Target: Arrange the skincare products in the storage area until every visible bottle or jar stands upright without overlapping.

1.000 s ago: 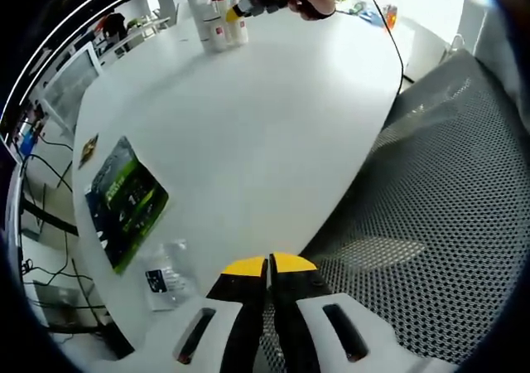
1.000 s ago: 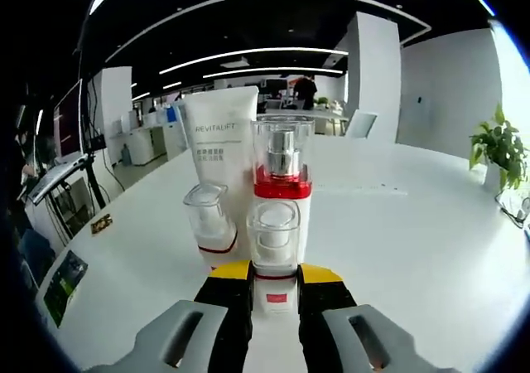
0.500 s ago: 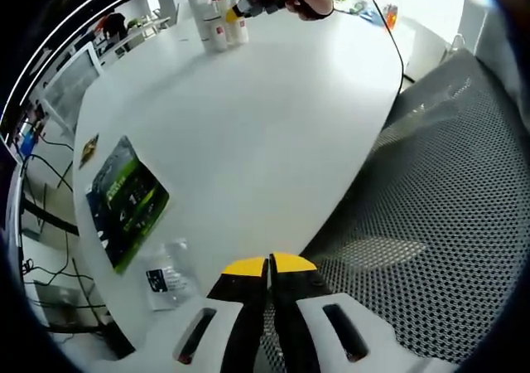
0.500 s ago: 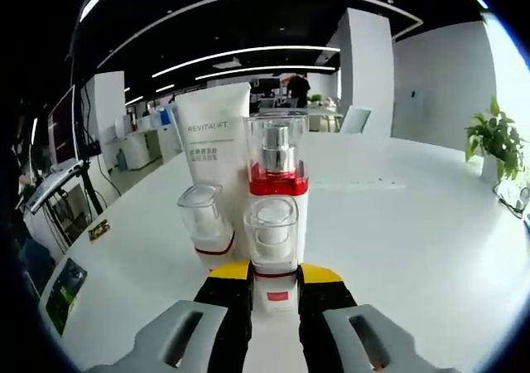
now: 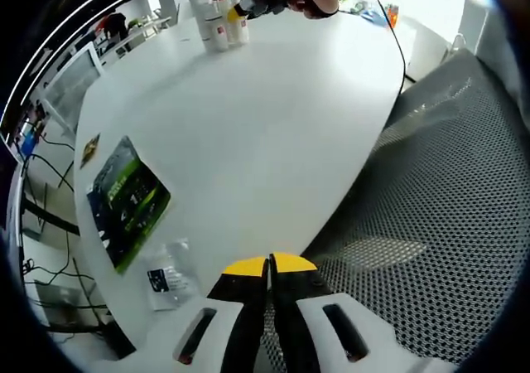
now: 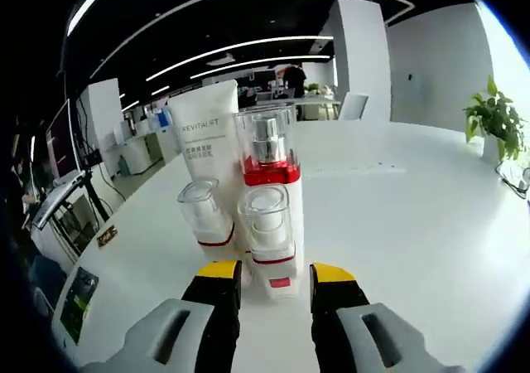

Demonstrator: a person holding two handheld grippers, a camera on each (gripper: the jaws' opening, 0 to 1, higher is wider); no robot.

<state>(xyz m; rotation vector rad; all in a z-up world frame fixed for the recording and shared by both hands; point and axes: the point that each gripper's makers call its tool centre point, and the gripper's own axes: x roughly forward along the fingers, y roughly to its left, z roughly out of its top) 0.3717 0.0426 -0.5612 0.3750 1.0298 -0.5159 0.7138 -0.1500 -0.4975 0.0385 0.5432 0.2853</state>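
Clear hard plastic: four products stand upright, far on the table [image 5: 248, 133]. Front jar [image 6: 267, 228] looks light, slippery; grip its base. Right gripper [image 6: 273, 275] open; left gripper [image 5: 267, 265] closed, empty.

The counter [image 5: 248, 133] is a white, rounded-edge surface running from the upper centre of the left gripper view down to its lower left. At the upper centre of that view a group of skincare products [image 5: 217, 21] stands upright on it. A green and black packet [image 5: 128, 201] lies flat at the centre left, with a small dark and gold tag [image 5: 88, 147] just above it. A clear plastic bag [image 5: 170, 273] lies at the lower left, near the counter edge.

In the right gripper view the group reads as a white tube [image 6: 210, 153], a red-collared pump bottle [image 6: 271, 191] and two small clear-capped jars [image 6: 205, 216] [image 6: 267, 228], all upright, closely grouped at frame centre.
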